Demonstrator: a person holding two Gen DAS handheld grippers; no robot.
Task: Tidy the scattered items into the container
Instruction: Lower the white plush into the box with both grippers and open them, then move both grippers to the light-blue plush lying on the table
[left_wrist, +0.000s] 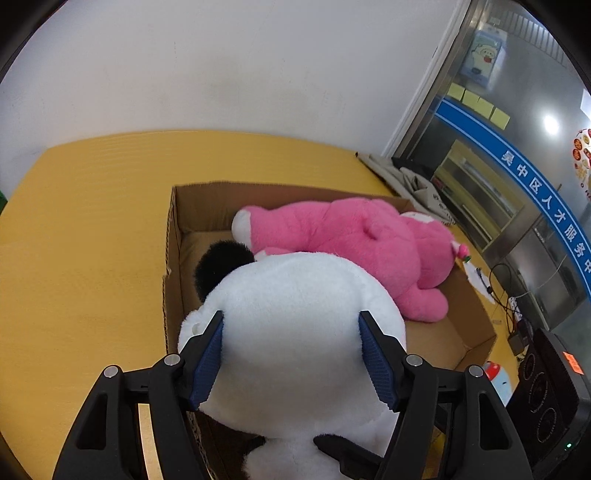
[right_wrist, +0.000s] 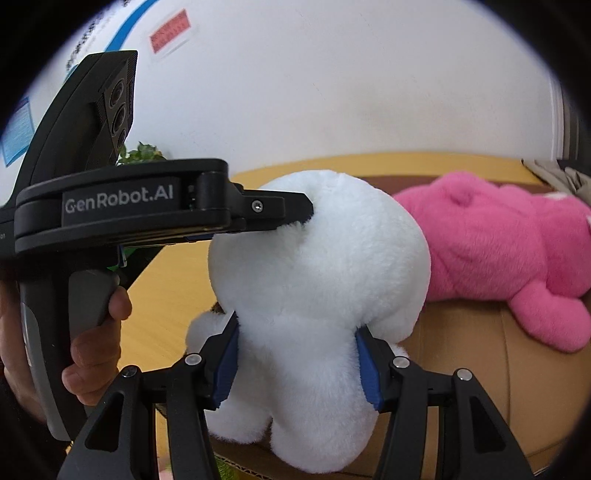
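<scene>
cardboard box (left_wrist: 173, 236) holding pink plush (left_wrist: 351, 240), both jaws clamping white plush (right_wrist: 314, 295)

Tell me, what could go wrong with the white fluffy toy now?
1. The pink plush bear already fills much of the cardboard box, so the white plush toy may end up perched on the box edge and tumble out.
2. Both grippers hold the one toy: the left gripper squeezes its head, the right gripper its body. Letting go unevenly could make it flop sideways.
3. The fingers dig into soft fur, so the fluff could slip.
</scene>
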